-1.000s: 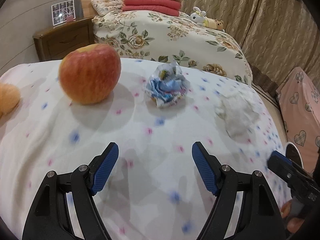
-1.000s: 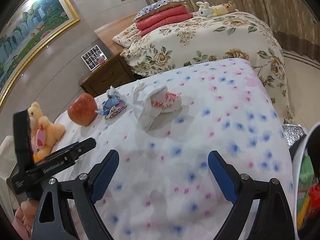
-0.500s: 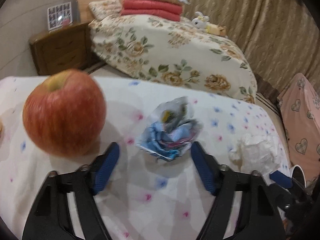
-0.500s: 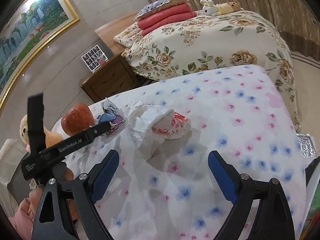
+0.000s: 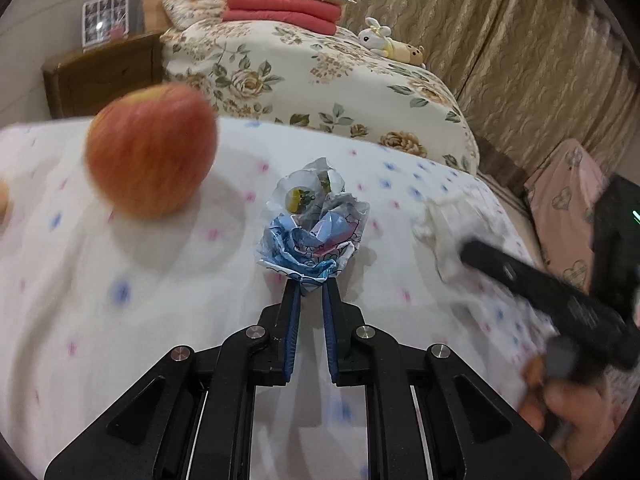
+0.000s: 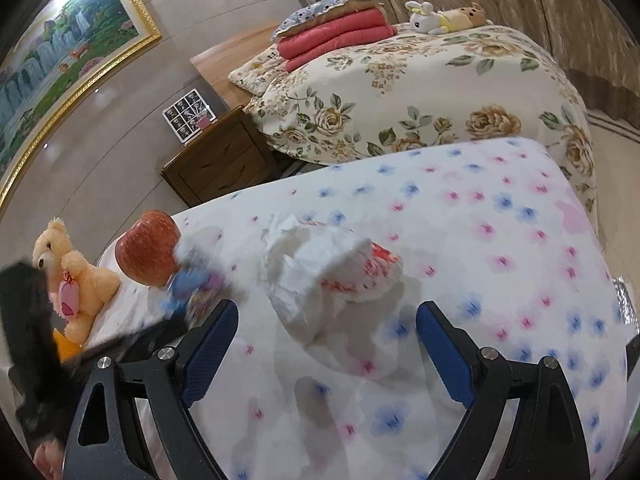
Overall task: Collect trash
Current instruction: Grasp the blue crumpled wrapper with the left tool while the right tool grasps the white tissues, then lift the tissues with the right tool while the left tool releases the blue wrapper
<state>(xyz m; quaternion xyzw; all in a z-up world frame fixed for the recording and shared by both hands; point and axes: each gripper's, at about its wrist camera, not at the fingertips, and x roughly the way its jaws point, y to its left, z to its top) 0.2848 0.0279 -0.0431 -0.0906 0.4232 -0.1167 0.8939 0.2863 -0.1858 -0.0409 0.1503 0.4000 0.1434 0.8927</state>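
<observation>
1. Pinching the crumpled blue-and-white wrapper (image 5: 314, 236) is the big news: the left gripper (image 5: 311, 290) was gaping wide a second ago with the wrapper well ahead of it, and now its jaws are squeezed nearly together on the wrapper's near bottom edge. It sits mid-bed on the flowery sheet (image 5: 120, 320), right of the apple (image 5: 151, 149).
2. What that means, I reckon: first bit of trash is grabbed but not lifted yet. Grip is only on a thin tail of plastic, so it could slip out if yanked.
3. Second bit of trash, the crumpled white tissue (image 6: 320, 272) with some red-printed packaging under it, lies just ahead of the right gripper (image 6: 326, 340), which has crept closer over the last second. Its jaws stand wide apart with nothing in them, and the tissue isn't between the pads yet.
4. Room to move: the apple is close on the wrapper's left but not touching, so lifting straight up looks safest. The teddy bear (image 6: 70, 272) sits beyond the apple, near the bed's far-left edge.
5. The two grippers are pretty near each other, so swinging sideways risks a bump.
6. Sheet to the right of the tissue is bare out to the bed edge, plenty of space there.
</observation>
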